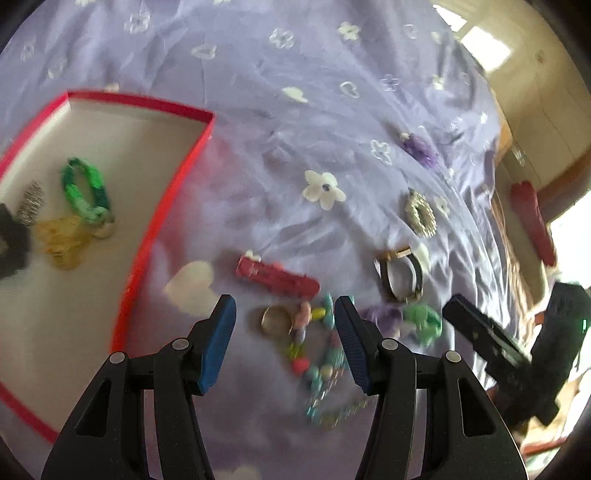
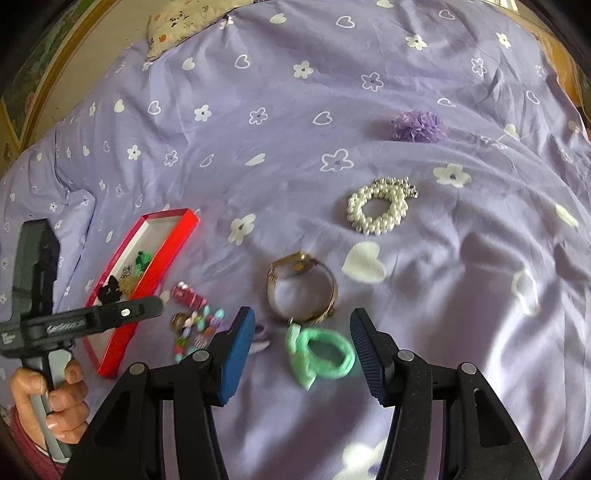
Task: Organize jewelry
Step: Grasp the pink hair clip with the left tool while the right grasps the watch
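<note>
Jewelry lies on a purple bedspread. A red-rimmed box holds a green band, a yellow piece, a silver clip and a black scrunchie. My left gripper is open over a ring and a colourful bead necklace, near a red hair clip. My right gripper is open around a mint green hair tie. A gold watch, a pearl bracelet and a purple scrunchie lie beyond.
A small lilac hair tie lies by the right gripper's left finger. A patterned pillow sits at the far end of the bed. The left hand-held gripper body shows beside the box. A red object lies off the bed's right edge.
</note>
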`<state>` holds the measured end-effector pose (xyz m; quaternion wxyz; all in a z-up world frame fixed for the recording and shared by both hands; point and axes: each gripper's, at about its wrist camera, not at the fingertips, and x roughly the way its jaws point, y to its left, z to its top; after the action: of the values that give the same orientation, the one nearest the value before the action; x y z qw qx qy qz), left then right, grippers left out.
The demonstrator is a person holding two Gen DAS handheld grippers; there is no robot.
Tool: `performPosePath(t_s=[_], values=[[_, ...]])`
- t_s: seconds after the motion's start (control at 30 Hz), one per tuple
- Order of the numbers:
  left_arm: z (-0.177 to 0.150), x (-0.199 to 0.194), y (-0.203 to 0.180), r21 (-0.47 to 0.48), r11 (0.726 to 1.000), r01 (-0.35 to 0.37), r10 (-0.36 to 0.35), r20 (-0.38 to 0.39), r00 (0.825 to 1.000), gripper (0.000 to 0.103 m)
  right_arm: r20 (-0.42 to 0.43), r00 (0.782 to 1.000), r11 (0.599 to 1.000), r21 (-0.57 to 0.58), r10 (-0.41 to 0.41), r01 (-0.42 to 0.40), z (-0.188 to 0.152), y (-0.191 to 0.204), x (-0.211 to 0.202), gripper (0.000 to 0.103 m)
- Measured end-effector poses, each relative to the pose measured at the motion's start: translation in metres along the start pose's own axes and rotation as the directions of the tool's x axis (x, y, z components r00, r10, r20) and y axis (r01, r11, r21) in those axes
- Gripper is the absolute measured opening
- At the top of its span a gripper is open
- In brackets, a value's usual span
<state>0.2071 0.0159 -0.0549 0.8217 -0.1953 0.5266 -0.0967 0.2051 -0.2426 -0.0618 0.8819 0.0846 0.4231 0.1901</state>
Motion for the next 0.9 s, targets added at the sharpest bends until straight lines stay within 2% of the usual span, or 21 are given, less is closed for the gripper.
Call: performPosePath(t_s=[0.03,0.13,0.27,0.33,0.4,0.43,0.53,0.67,0.9], values=[[0.005,0.008,0.001,-0.022,1.0,0.016,-0.016,-0.015,1.0,0.054,-0.001,1.0,1.0,-0.004,-0.002,0.002,0.002,-0.001,0.003,0.056],[0.015,0.027,0.003,-0.05,0.999,-0.001,-0.001,-0.041,0.999,0.054,-0.012,1.0,1.0,-0.008,-0.005,0.005,0.007,-0.005,0.013,0.056],[0.021,0.039,-0.005,0.001,0.999,-0.039,0.039,-0.026,0.999,0.051,-0.03,0.999,1.0,-0.023,-0.013,0.012,0.012,-0.007,0.028,0.055],[0.022,0.042,-0.011,0.057,0.996,-0.069,0.07,-0.014,0.997,0.043,-0.042,0.999,0.999,-0.03,-0.018,0.016,0.013,-0.007,0.036,0.055],[0.021,0.044,-0.013,0.095,0.992,-0.087,0.088,-0.004,0.996,0.027,-0.053,0.998,0.999,-0.034,-0.021,0.019,0.013,-0.008,0.042,0.055],[0.02,0.044,-0.012,0.111,0.99,-0.087,0.087,0.004,0.996,0.023,-0.055,0.998,0.999,-0.037,-0.023,0.021,0.012,-0.008,0.046,0.053],[0.02,0.043,-0.006,0.119,0.991,-0.058,0.057,0.012,0.998,0.019,-0.057,0.997,0.998,-0.047,-0.042,0.039,0.012,-0.006,0.053,0.037],[0.019,0.041,-0.006,0.144,0.988,-0.057,0.054,0.026,0.998,0.017,-0.058,0.997,0.998,-0.047,-0.055,0.052,0.012,-0.007,0.055,0.006],[0.016,0.02,-0.011,0.174,0.983,-0.059,0.045,0.082,0.996,0.017,-0.024,0.999,0.999,-0.023,-0.031,0.031,0.013,-0.003,0.043,0.006]])
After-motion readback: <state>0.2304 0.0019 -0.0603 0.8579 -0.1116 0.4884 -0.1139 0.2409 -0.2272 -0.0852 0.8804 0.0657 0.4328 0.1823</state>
